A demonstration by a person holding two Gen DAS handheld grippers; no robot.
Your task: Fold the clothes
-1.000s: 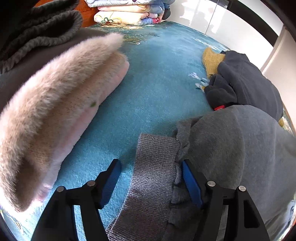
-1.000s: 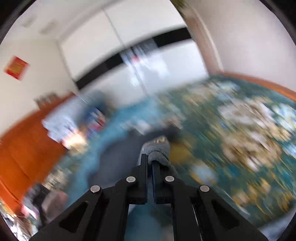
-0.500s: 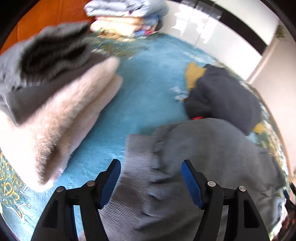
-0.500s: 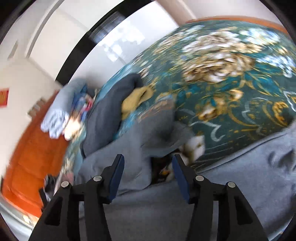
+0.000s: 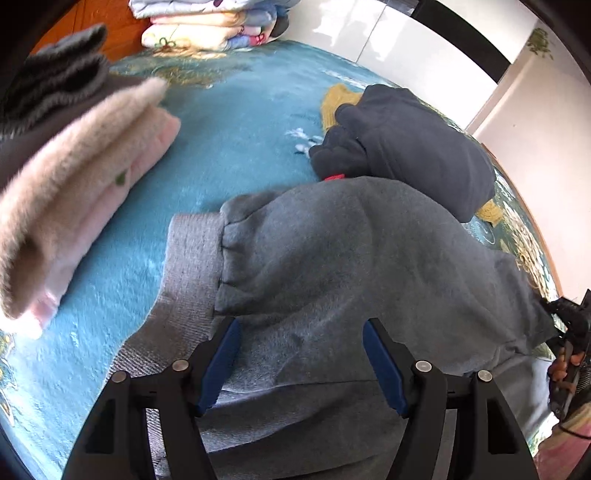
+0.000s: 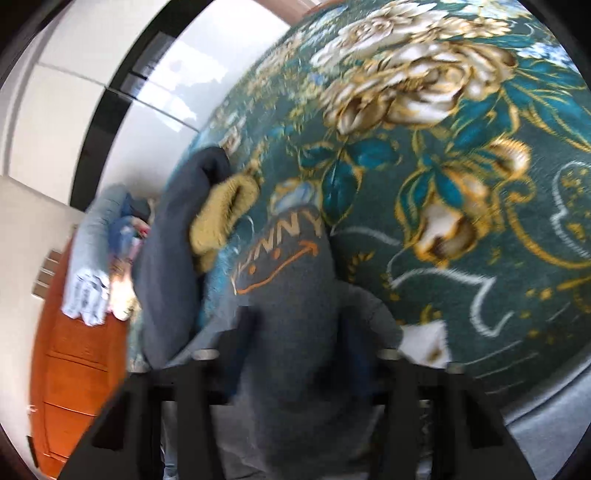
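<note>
A grey sweatshirt [image 5: 332, 258] with a ribbed hem lies bunched on the blue bedspread [image 5: 229, 140]. My left gripper [image 5: 299, 350] is open, its blue pads either side of the grey cloth, holding nothing. In the right wrist view the same grey sweatshirt [image 6: 288, 302], with orange lettering, lies between the fingers of my right gripper [image 6: 295, 339], which is open and blurred. A dark navy garment [image 5: 406, 147] lies beyond the sweatshirt over a mustard-yellow one [image 5: 340, 99]; both also show in the right wrist view, the navy garment [image 6: 173, 240] and the mustard one [image 6: 221, 214].
A folded stack of pale fluffy and grey clothes [image 5: 74, 166] sits at the left. Folded blankets [image 5: 207, 26] lie at the bed's far end by an orange wooden cabinet [image 6: 74, 369]. White wardrobe doors [image 5: 388, 44] stand behind. The floral bedspread [image 6: 443, 166] stretches right.
My right gripper opened and let go of the grey cloth, then dropped toward the bed. My left gripper stayed open and shifted right over the sweatshirt body, away from the ribbed hem.
</note>
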